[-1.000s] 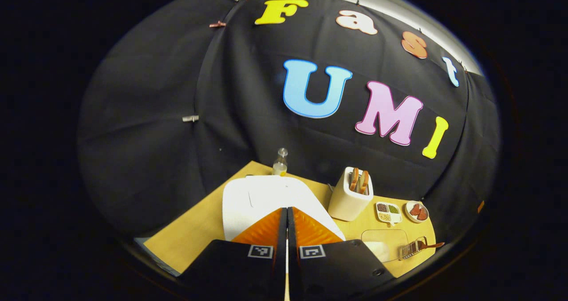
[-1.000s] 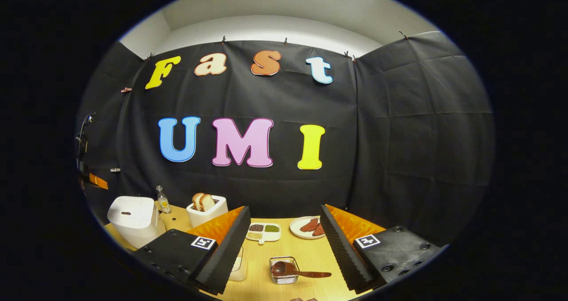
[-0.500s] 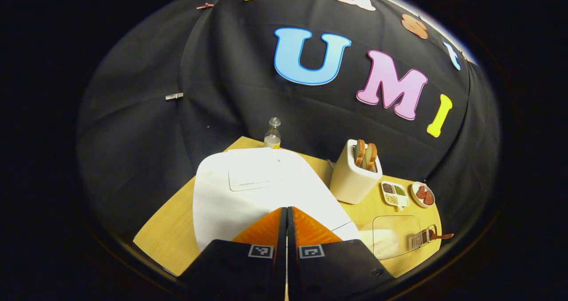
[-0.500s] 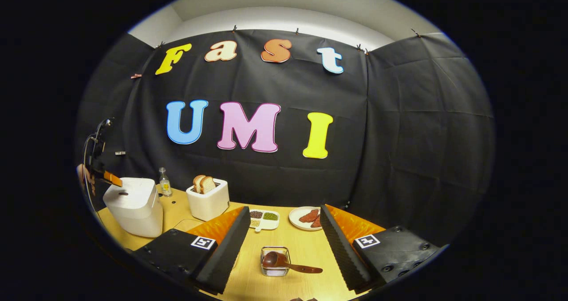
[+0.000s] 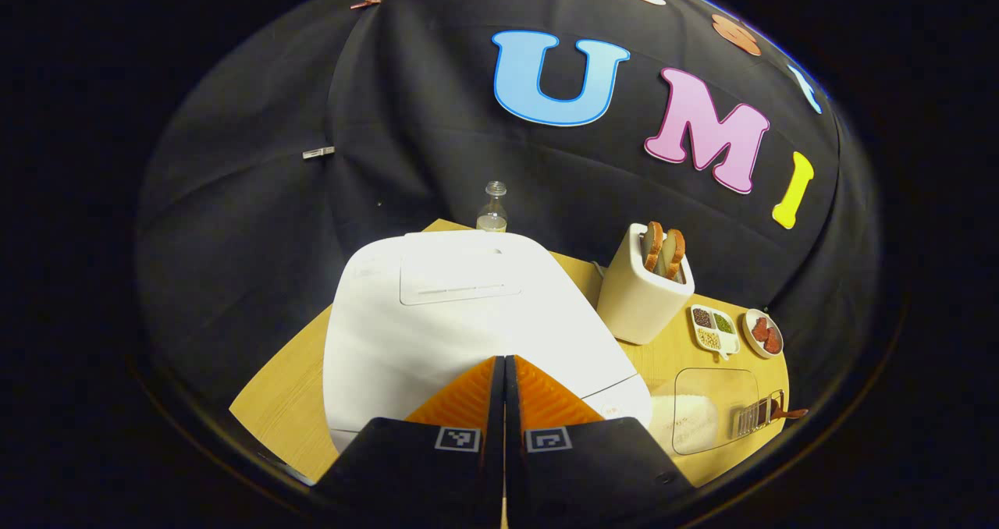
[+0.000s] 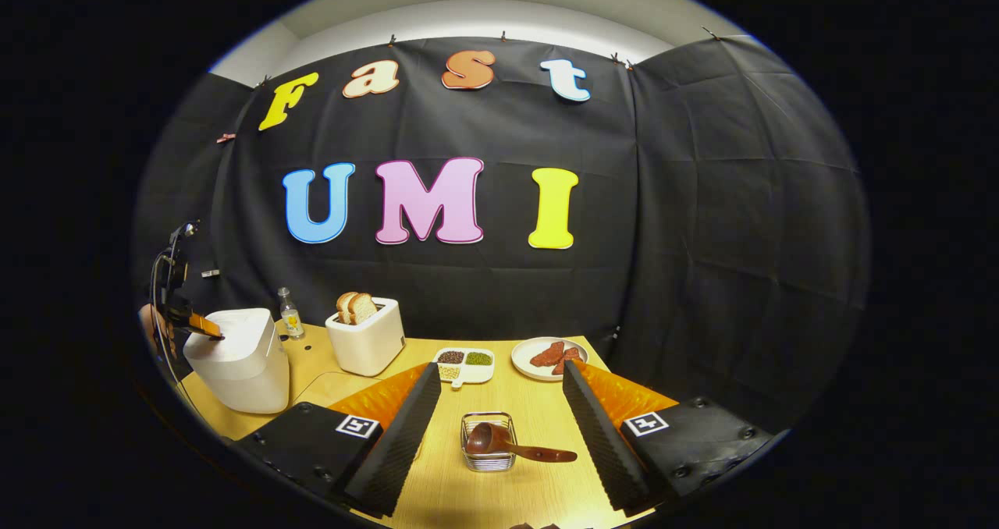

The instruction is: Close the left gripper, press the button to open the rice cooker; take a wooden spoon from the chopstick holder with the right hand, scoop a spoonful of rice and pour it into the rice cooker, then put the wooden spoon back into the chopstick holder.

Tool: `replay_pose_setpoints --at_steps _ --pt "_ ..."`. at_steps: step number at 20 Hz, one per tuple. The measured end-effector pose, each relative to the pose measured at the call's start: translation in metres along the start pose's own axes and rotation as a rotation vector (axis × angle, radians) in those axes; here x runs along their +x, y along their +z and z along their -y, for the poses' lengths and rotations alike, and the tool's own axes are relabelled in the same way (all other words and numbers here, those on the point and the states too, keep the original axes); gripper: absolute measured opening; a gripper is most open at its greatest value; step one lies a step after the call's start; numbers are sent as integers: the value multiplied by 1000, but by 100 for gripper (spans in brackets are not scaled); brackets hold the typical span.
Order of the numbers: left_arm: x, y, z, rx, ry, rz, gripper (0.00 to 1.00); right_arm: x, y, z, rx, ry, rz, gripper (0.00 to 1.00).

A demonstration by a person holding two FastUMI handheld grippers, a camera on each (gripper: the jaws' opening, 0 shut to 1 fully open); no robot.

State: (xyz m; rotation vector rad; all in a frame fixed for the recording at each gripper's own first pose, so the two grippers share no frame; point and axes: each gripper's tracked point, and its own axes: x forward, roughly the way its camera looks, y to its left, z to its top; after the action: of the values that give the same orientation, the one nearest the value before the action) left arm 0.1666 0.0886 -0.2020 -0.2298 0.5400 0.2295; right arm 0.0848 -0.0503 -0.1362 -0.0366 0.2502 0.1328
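The white, rounded-square plastic rice cooker (image 5: pixel 468 318) sits dead ahead of the left tongs (image 5: pixel 503 373), at 12 o'clock, lid still down. Those tongs are pressed together, tips just over the front edge; I can't tell if they're touching the button. The right tongs (image 6: pixel 499 392) are spread wide and holding nothing. The brown wooden spoon (image 6: pixel 511 445) lies between them at 12, bowl in a small wire basket (image 6: pixel 488 452), handle pointing to 3. So the right side is nearer for that. Everything's on a light wood bench (image 6: pixel 538 404), with a white toaster (image 6: pixel 365 340) behind.
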Motion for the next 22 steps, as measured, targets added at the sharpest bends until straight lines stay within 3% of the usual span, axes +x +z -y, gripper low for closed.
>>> replay_pose_setpoints --at_steps 6,11,14,18,22 --pt "-9 12 1 -38 5 63 7 0 -7 25 22 -28 -3 98" --pt "-61 84 5 86 115 307 7 0 -9 34 17 -30 6 98" --pt "-98 110 25 114 110 421 11 -1 -11 36 17 -23 6 98" --pt "-128 94 45 75 55 442 9 -6 -23 35 27 -2 -4 98" --pt "-150 64 55 60 49 437 10 -19 -48 32 14 18 -46 98"
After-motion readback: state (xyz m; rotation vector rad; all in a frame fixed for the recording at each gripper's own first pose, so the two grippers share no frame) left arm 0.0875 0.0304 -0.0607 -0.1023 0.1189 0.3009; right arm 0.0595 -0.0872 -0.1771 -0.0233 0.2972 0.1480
